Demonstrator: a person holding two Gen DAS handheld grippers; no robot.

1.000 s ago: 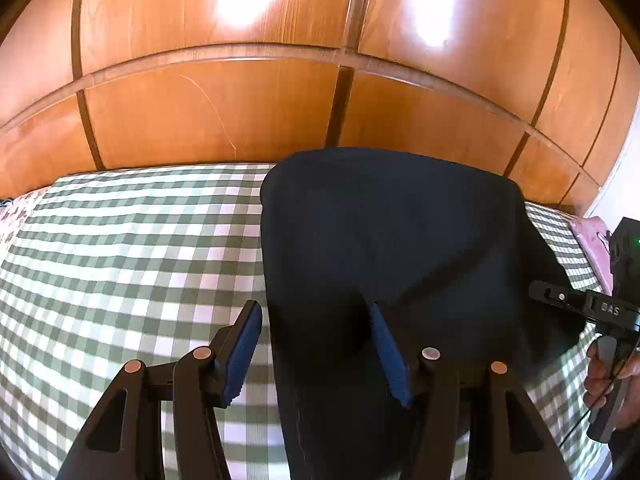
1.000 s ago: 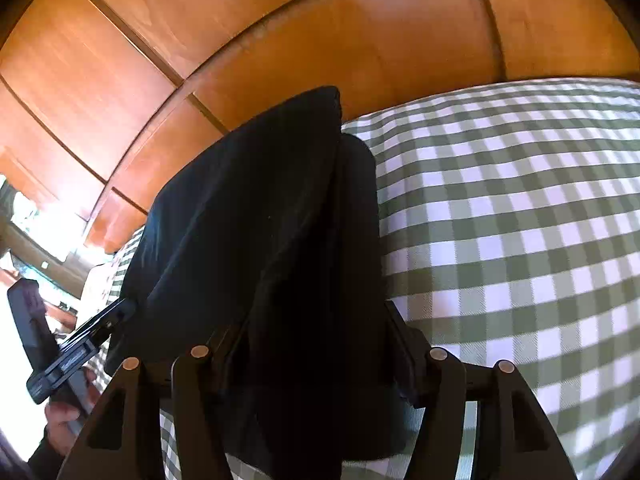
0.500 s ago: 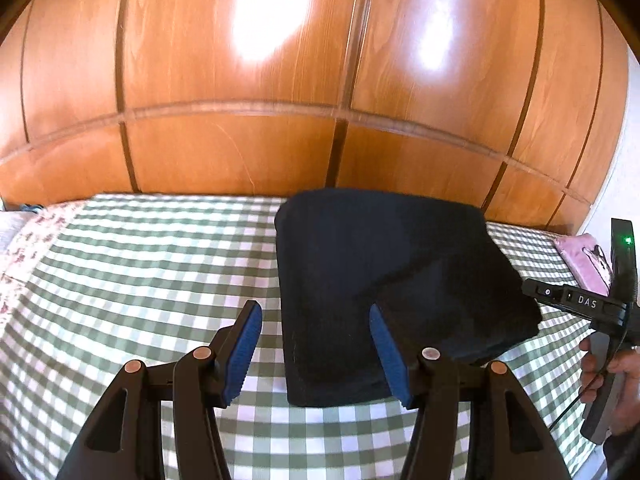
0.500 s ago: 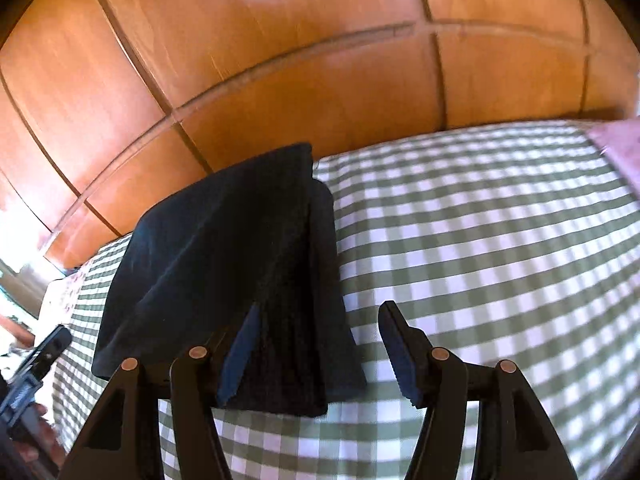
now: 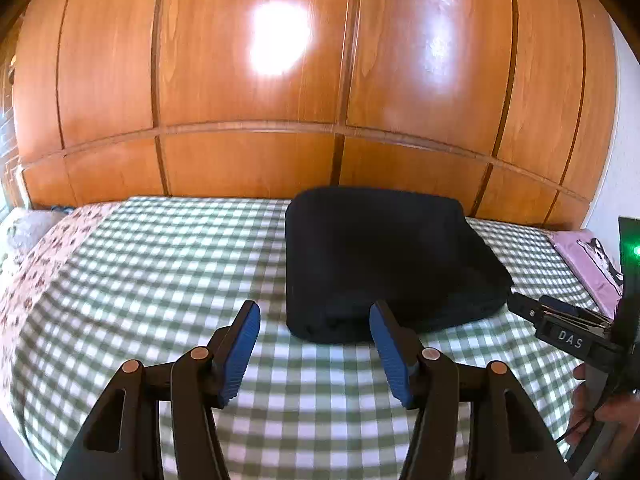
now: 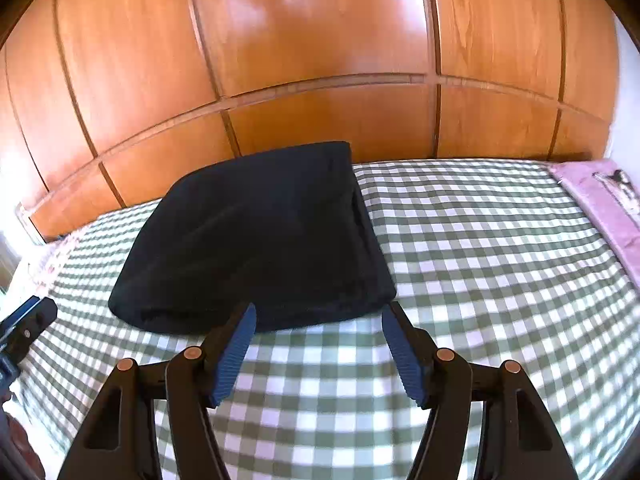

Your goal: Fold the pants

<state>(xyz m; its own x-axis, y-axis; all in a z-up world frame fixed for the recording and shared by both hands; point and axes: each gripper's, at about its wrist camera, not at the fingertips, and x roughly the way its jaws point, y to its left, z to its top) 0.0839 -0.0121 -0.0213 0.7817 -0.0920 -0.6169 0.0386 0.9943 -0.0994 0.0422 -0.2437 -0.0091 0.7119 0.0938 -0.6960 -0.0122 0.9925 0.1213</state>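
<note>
Both the left gripper [image 5: 315,346] and right gripper [image 6: 316,348] had let go and pulled back, wide open, holding nothing. The pants [image 5: 384,264] lay folded on the bed [image 5: 160,264], probably finished.

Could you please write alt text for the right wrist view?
A folded dark navy pair of pants lies on a green-and-white checked bedspread, in front of a glossy wooden panelled wardrobe. The right gripper points at it, jaws open and empty.
</note>
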